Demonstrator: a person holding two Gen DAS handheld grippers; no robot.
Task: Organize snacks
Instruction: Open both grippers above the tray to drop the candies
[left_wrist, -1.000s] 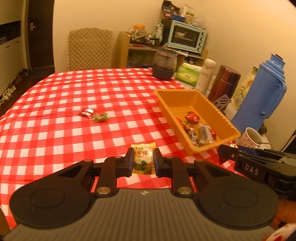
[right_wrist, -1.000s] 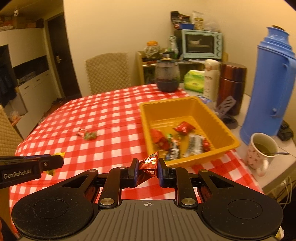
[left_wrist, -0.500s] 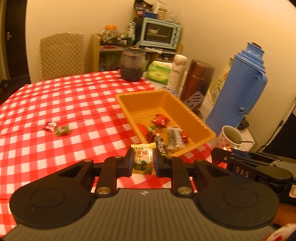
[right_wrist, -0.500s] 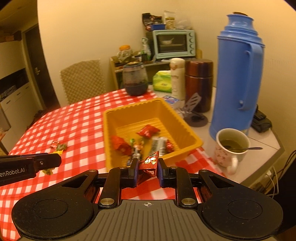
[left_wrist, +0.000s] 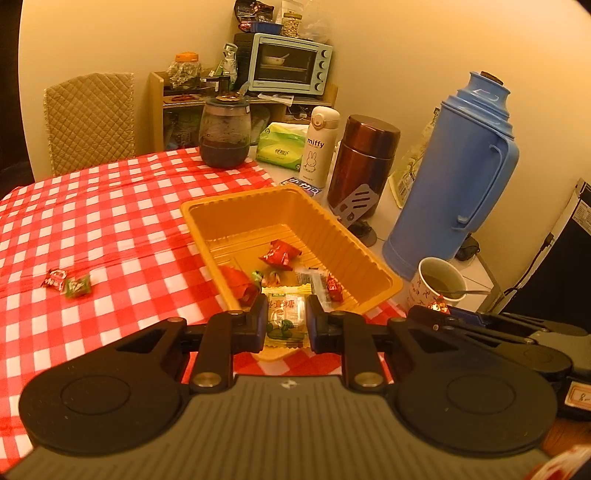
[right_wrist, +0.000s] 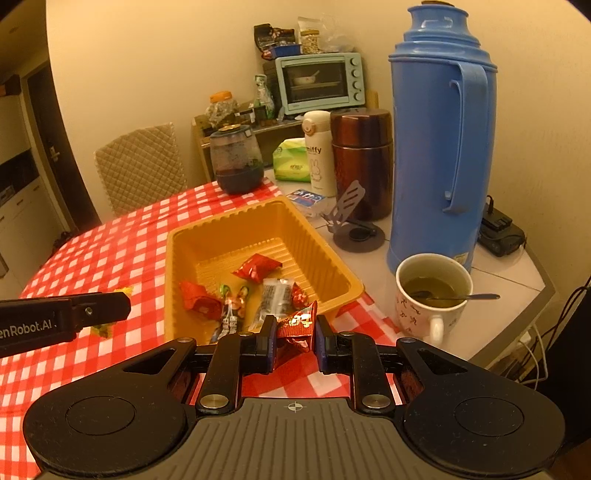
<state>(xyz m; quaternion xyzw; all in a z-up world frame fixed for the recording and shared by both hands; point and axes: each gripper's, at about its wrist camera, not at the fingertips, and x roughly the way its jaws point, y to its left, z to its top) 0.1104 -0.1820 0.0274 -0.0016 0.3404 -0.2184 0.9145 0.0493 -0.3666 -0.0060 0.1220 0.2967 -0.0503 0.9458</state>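
Both claws loaded. My left claw (left_wrist: 286, 320) is clamped on a yellow-green candy packet (left_wrist: 285, 317), held flat by its side edges so it should drop cleanly. My right claw (right_wrist: 295, 334) pinches a red foil snack (right_wrist: 298, 325) by its crimped end. Both hang by the near rim of the orange tray (left_wrist: 380, 266), at 12 o'clock from each claw; wrapped snacks already lie inside. Two loose candies (left_wrist: 66, 282) remain on the checked surface (left_wrist: 110, 221) at 9 o'clock. Judgement: release over the tray comes next, away from the full mug (right_wrist: 432, 291) at 2 o'clock.
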